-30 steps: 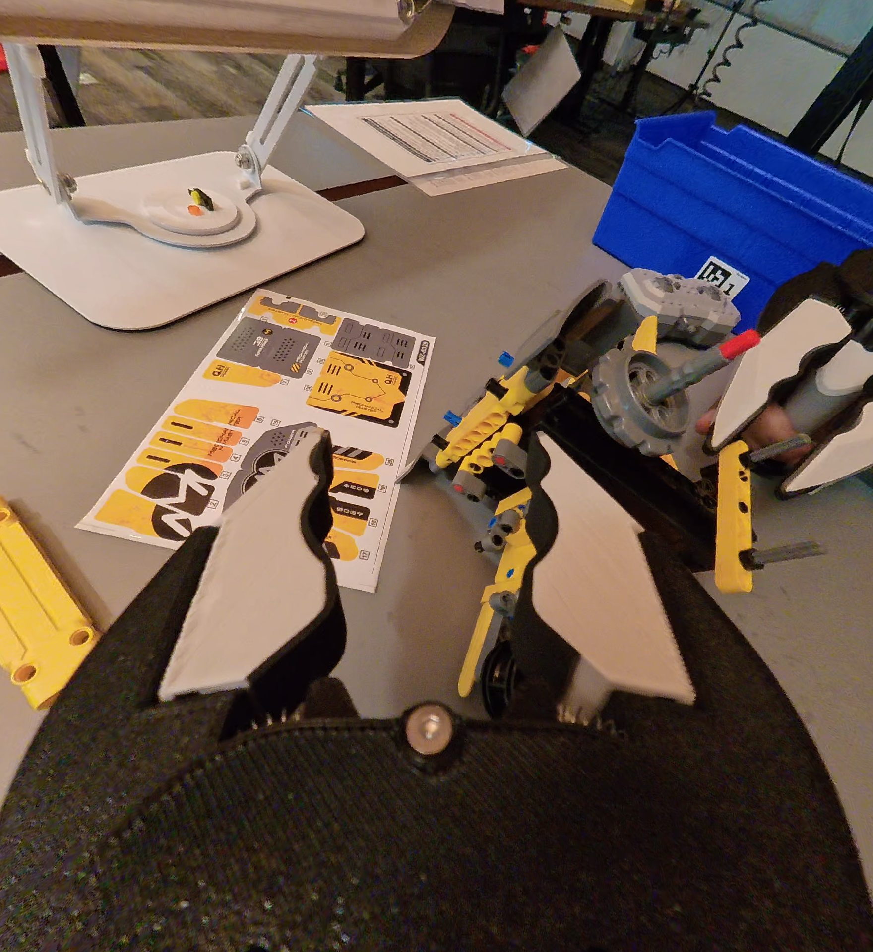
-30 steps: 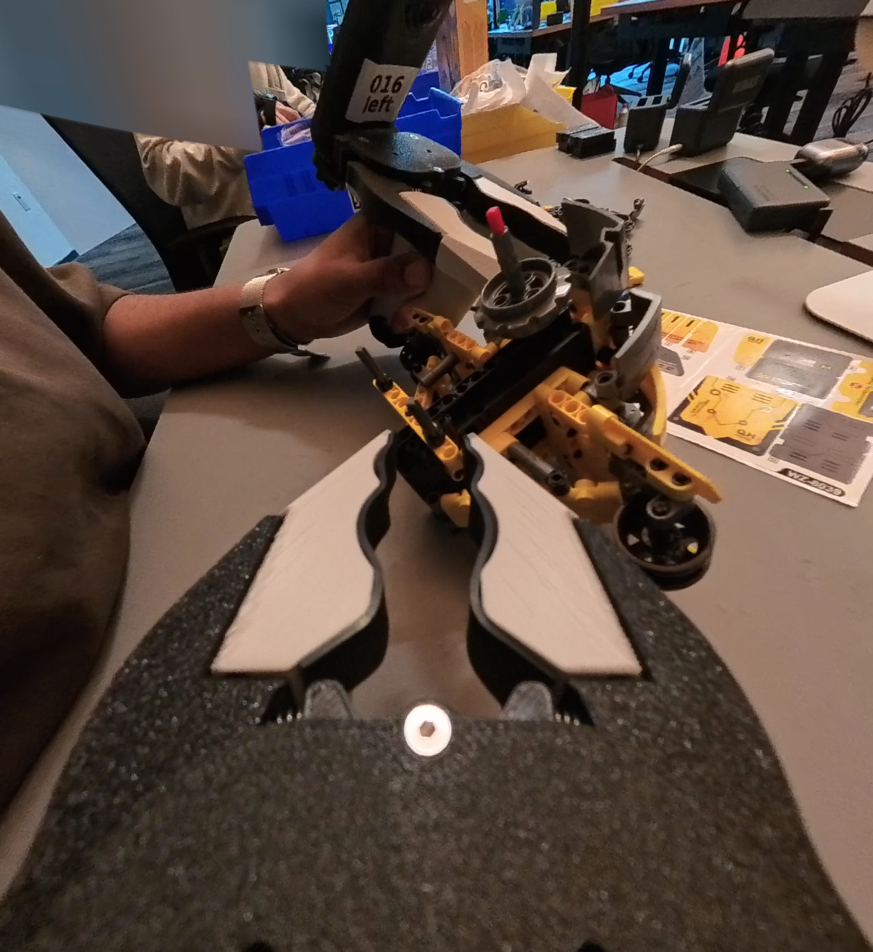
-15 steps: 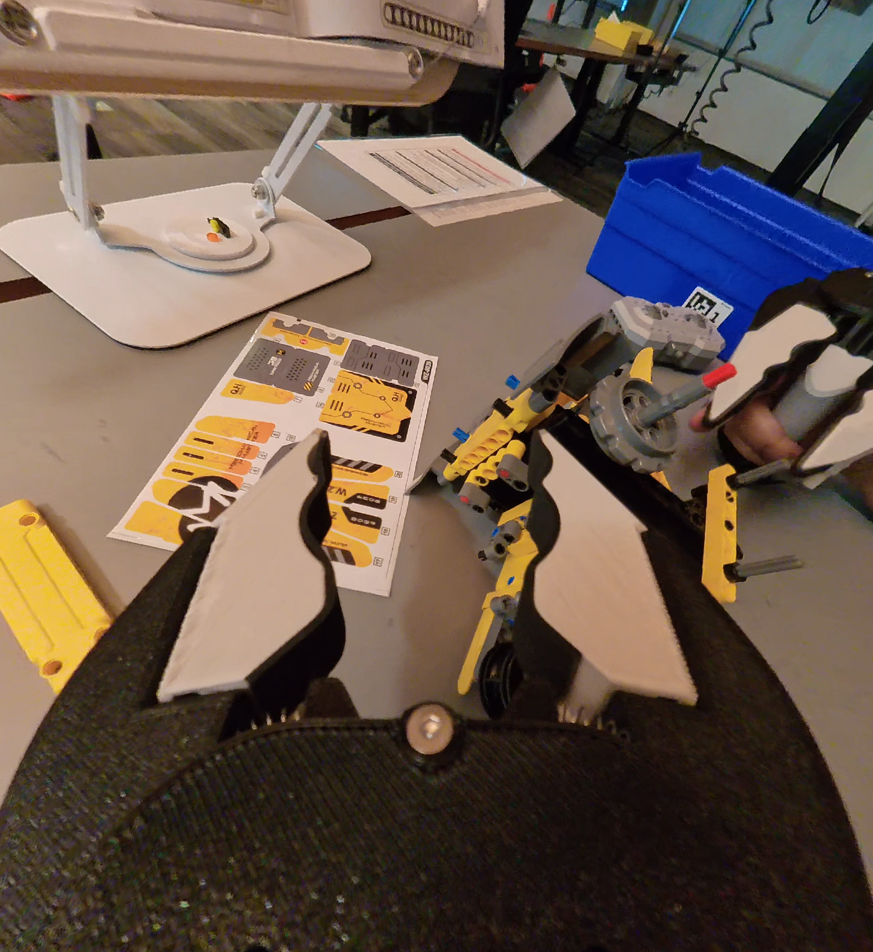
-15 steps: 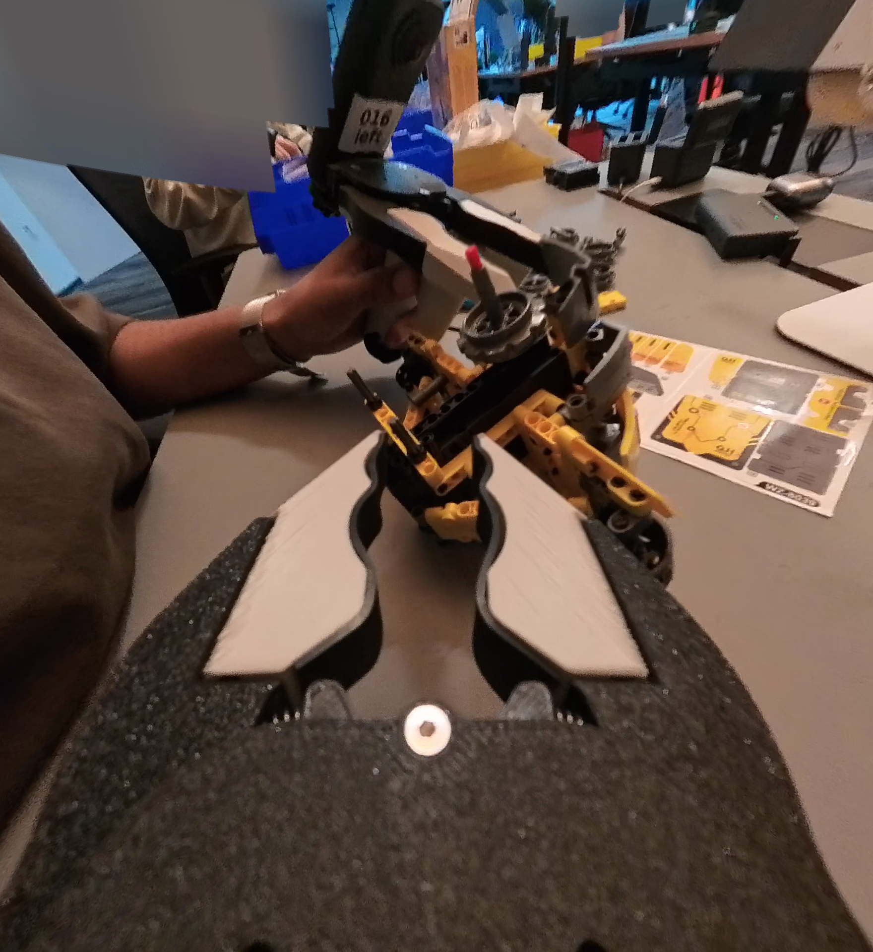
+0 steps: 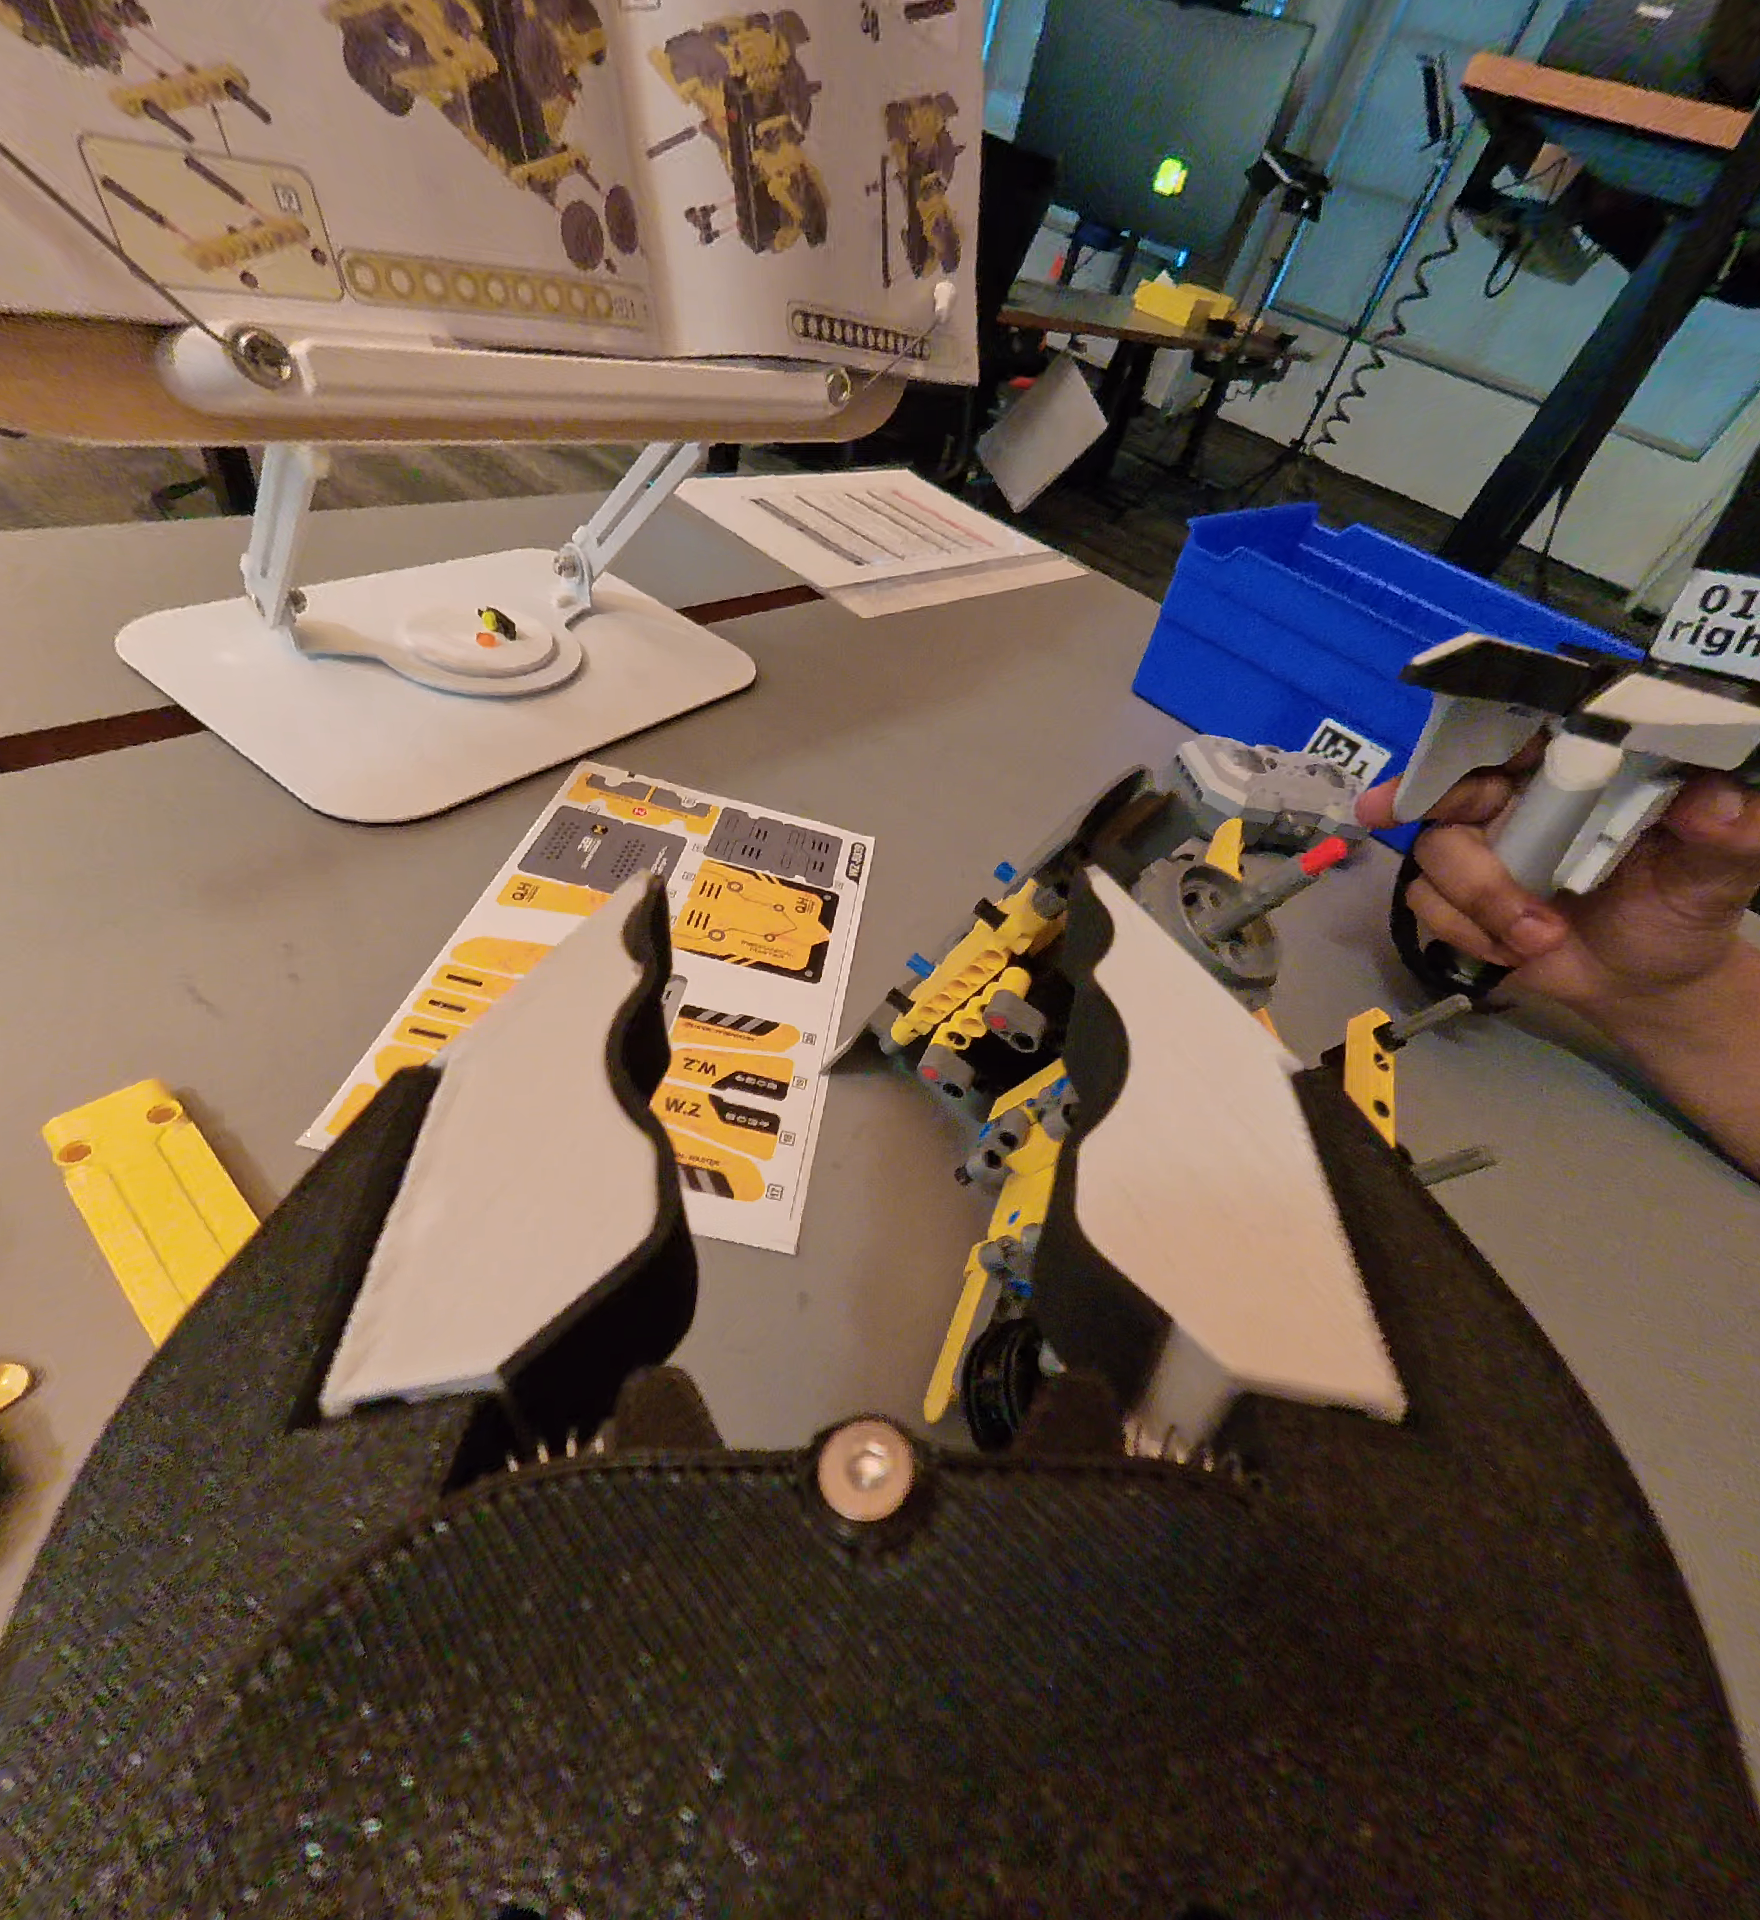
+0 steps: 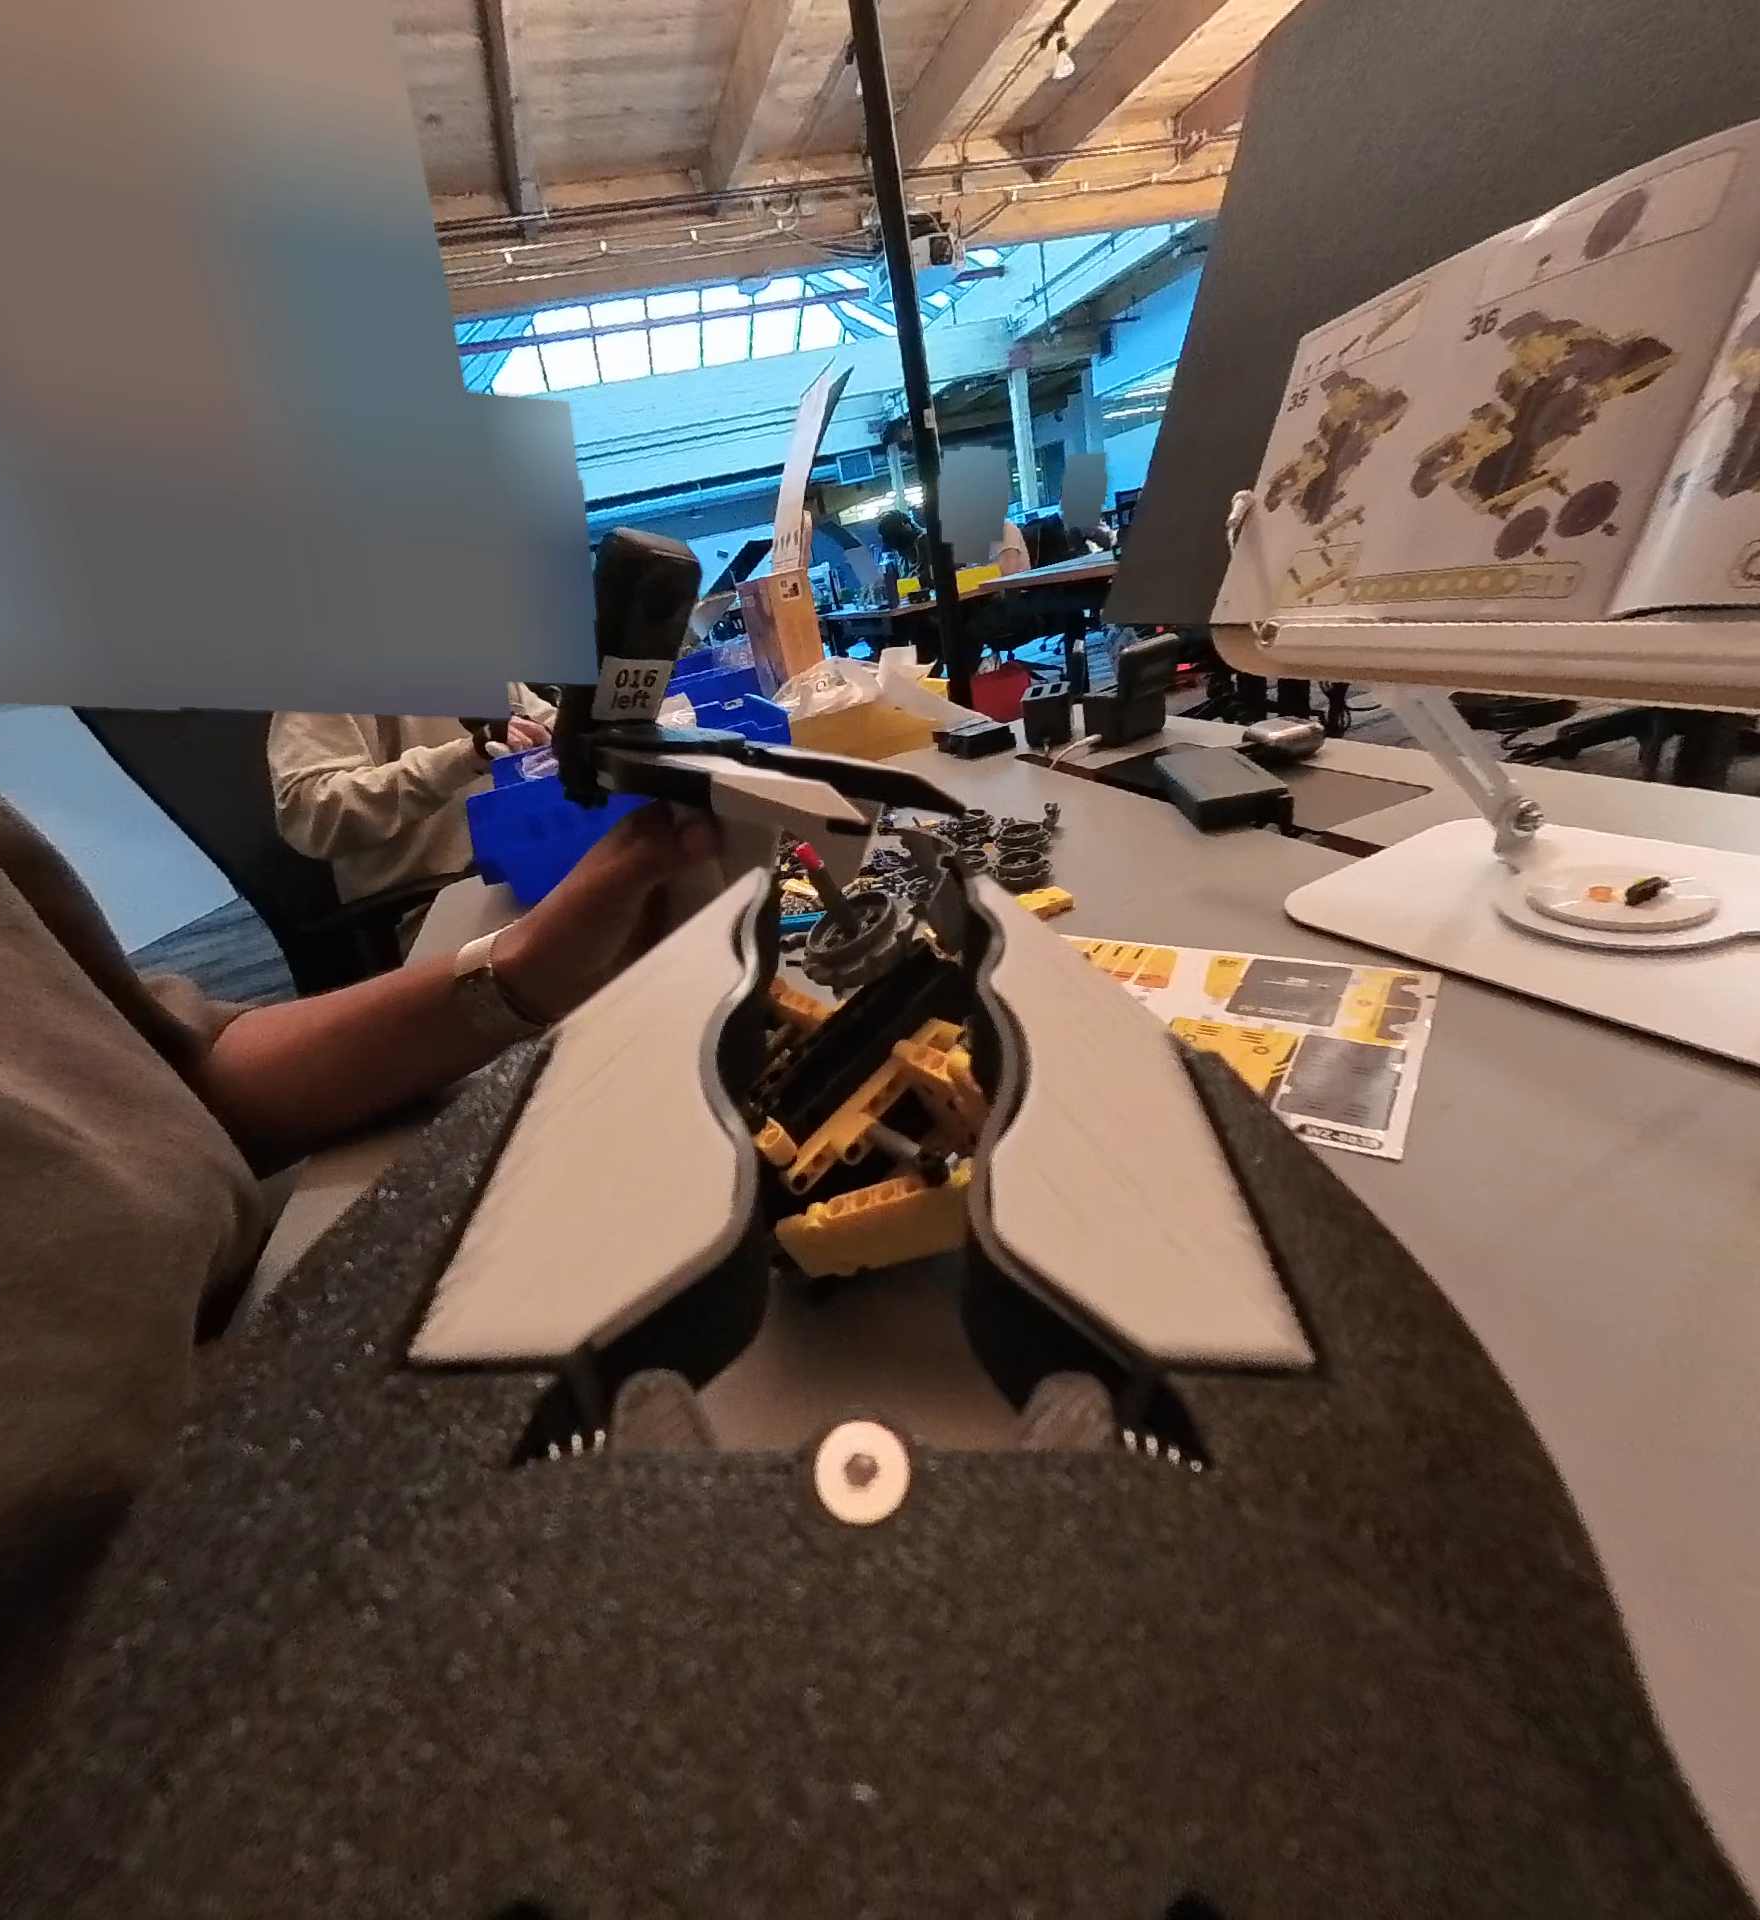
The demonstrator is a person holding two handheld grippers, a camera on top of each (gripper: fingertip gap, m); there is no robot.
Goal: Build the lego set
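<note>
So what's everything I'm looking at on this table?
Brick model: one, yellow, black and grey, part-built, on the table, in front of both grippers.
Sticker sheet: one, yellow and grey, flat, left of the model.
Booklet stand: one, white, behind the sheet.
Instruction booklet: one, open on the stand.
Yellow panel: one, near left edge.
Blue bin: one, behind the model.
Loose dark wheels: several, far side.
Left gripper: jaws open, above the table.
Right gripper: jaws open, astride the model.
</note>
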